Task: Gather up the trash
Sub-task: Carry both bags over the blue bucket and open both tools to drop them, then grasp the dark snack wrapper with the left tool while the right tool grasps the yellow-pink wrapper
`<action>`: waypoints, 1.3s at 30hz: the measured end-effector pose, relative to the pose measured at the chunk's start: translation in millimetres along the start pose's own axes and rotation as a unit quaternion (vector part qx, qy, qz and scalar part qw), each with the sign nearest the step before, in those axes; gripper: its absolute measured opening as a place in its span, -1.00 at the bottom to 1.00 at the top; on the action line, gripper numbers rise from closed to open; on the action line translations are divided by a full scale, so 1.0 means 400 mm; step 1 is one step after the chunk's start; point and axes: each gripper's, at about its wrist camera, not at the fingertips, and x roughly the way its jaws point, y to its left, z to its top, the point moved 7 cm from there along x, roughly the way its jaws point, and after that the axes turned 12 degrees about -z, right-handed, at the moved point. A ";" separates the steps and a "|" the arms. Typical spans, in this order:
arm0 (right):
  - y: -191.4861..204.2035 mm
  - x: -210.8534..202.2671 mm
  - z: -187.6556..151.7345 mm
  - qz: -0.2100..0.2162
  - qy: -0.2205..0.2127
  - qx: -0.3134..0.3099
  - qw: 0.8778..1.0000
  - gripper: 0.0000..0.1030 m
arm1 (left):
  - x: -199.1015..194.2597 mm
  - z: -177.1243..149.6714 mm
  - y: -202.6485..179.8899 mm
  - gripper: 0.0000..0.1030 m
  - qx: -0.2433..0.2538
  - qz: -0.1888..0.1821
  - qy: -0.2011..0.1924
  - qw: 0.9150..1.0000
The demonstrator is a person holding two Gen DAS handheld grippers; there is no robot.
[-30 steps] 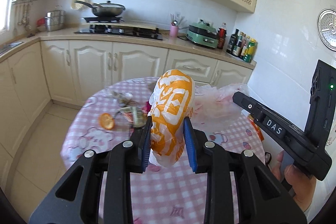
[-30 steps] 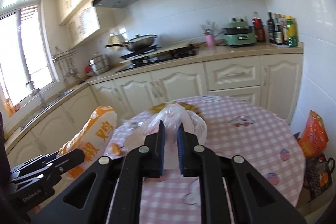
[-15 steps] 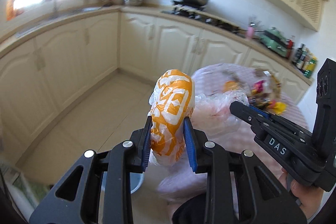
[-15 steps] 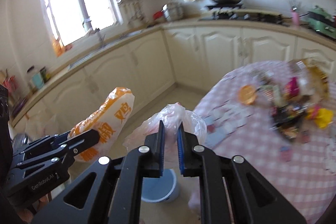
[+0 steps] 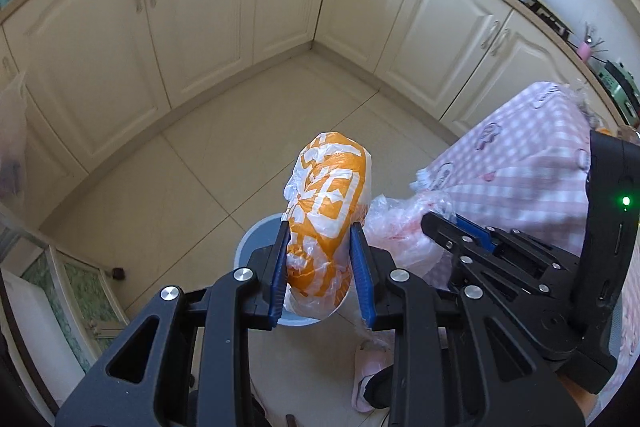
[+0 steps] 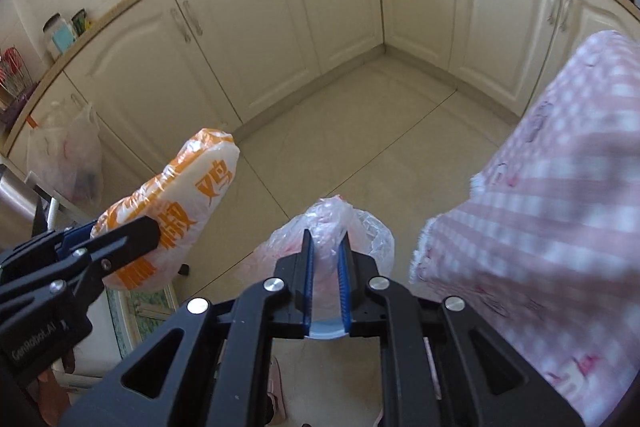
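Observation:
My left gripper (image 5: 319,239) is shut on an orange-and-white plastic bag (image 5: 328,203), which also shows in the right wrist view (image 6: 176,207). My right gripper (image 6: 325,251) is shut on a clear pinkish plastic bag (image 6: 332,227), which the left wrist view shows to the right (image 5: 400,227). Both bags hang over the floor above a grey-blue bin (image 5: 256,239); the bags and grippers hide most of the bin. A sliver of its rim shows between my right fingers (image 6: 326,331).
The table with the pink checked cloth (image 5: 532,163) is at the right, also in the right wrist view (image 6: 560,227). Cream cabinets (image 5: 200,7) line the far walls. A clear bag (image 6: 68,155) hangs at left. A slipper (image 5: 370,375) lies on the tiled floor.
Both grippers have swung away from the table and tilted down toward the floor, each still holding its bag. The bin has come into view beneath them.

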 end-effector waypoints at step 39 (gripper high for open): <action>-0.193 -0.242 0.085 -0.054 -0.131 0.065 0.988 -0.11 | -0.107 0.080 -0.099 0.38 0.033 -0.012 -0.060 0.998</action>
